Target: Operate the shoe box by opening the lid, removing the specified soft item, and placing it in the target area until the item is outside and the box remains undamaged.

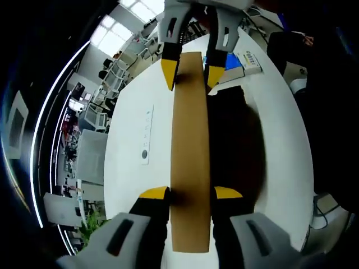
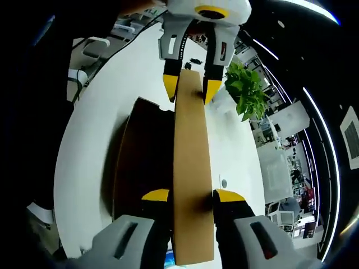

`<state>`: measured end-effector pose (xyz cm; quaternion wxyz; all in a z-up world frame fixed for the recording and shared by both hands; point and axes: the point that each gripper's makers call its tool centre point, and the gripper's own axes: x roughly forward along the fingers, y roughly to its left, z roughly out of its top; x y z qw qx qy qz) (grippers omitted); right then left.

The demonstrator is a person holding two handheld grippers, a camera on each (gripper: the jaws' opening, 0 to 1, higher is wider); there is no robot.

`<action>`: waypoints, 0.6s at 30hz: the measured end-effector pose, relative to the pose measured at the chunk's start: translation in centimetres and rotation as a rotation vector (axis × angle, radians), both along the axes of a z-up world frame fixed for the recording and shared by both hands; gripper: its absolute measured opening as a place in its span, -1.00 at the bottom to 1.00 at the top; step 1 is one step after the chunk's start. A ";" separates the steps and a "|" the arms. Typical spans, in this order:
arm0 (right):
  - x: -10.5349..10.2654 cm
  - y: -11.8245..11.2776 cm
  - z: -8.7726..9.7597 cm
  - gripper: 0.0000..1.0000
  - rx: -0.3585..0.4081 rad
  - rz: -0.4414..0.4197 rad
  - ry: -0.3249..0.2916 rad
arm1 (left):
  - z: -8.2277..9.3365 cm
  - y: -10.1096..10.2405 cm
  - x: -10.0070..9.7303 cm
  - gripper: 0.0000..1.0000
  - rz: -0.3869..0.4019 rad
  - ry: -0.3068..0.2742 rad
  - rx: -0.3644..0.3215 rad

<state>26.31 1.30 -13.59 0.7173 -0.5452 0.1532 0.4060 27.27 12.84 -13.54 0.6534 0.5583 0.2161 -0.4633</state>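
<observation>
The shoe box's brown cardboard lid (image 1: 189,145) stands raised as a long strip running away from me. My left gripper (image 1: 190,193) is shut on its near end, and my right gripper (image 1: 189,75) pinches the far end. In the right gripper view the same lid (image 2: 190,151) runs from my right gripper (image 2: 192,195) up to my left gripper (image 2: 188,87). Beside the lid lies the box's dark open inside (image 1: 235,140) (image 2: 143,162). Its contents are too dark to make out.
The box rests on a white table (image 1: 132,112). A socket panel (image 1: 146,134) is set into the tabletop left of the lid. A small printed carton (image 1: 250,60) lies near the far end. A green plant (image 2: 247,89) stands at the table's edge.
</observation>
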 end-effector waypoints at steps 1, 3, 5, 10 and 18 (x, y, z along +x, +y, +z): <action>-0.2 0.0 -0.1 -0.43 0.007 0.002 -0.007 | -0.1 0.0 -0.1 -0.41 -0.001 -0.011 0.003; -0.5 0.0 -0.3 -0.43 0.013 -0.001 -0.010 | -0.4 0.1 -0.3 -0.41 -0.007 -0.033 0.012; -0.7 0.1 -0.5 -0.43 0.008 0.003 -0.037 | -0.7 0.1 -0.6 -0.41 -0.009 -0.052 0.016; -1.2 0.2 -0.9 -0.43 0.005 0.000 -0.079 | -1.0 0.3 -0.9 -0.41 -0.009 -0.081 0.006; -1.7 0.4 -1.7 -0.43 -0.003 -0.007 -0.143 | -1.9 0.4 -1.5 -0.41 -0.012 -0.168 0.013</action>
